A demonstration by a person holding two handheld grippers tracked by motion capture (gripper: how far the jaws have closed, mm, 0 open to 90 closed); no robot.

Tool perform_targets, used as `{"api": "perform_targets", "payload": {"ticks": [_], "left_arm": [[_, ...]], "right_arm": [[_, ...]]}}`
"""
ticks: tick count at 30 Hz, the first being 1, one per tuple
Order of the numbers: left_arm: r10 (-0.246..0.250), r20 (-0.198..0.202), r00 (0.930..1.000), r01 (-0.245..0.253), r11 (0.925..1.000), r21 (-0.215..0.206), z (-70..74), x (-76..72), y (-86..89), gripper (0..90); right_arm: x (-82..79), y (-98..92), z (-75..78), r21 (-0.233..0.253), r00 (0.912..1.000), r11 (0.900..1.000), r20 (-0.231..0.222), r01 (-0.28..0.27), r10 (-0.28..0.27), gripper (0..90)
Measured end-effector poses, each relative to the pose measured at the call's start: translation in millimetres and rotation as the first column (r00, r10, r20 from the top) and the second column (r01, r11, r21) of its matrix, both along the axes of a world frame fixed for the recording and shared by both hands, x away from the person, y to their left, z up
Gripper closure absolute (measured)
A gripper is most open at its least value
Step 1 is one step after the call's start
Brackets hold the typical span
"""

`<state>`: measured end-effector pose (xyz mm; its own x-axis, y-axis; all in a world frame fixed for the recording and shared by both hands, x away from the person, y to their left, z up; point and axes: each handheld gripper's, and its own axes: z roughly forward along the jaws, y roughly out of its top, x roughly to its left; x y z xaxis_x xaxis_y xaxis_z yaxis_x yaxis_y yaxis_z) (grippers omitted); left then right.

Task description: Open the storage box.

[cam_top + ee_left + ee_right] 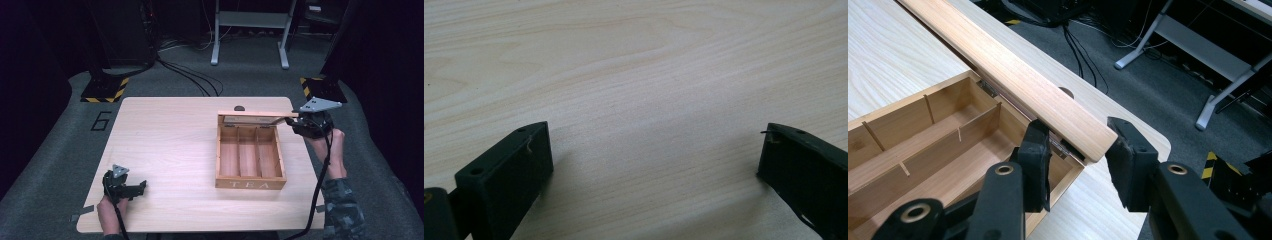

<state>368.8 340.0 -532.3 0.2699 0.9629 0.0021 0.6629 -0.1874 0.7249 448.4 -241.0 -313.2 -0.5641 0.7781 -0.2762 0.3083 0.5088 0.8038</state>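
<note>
Right gripper at the raised lid's corner; left gripper idle and well apart.

The right gripper (1075,160) has its jaws apart, straddling the near end of the lid (1013,75) of the wooden tea box (250,155), one jaw on the box side and one on the outer side, with no visible clamping. The lid stands raised on its rear hinges, its long axis running along the box's back edge, away from this gripper. The box sits right of centre on the desk (165,140). The left gripper (125,186) rests open near the front left, clearly farther off.
</note>
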Motion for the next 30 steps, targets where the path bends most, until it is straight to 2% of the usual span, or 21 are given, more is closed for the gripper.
{"api": "perform_targets", "payload": {"ticks": [30], "left_arm": [[-0.002, -0.004, 1.0, 0.002, 1.0, -0.003, 0.1, -0.1, -0.1, 0.9]], "right_arm": [[0.1, -0.5, -0.2, 0.003, 1.0, 1.0, -0.001, -0.001, 0.001, 62.0]]}}
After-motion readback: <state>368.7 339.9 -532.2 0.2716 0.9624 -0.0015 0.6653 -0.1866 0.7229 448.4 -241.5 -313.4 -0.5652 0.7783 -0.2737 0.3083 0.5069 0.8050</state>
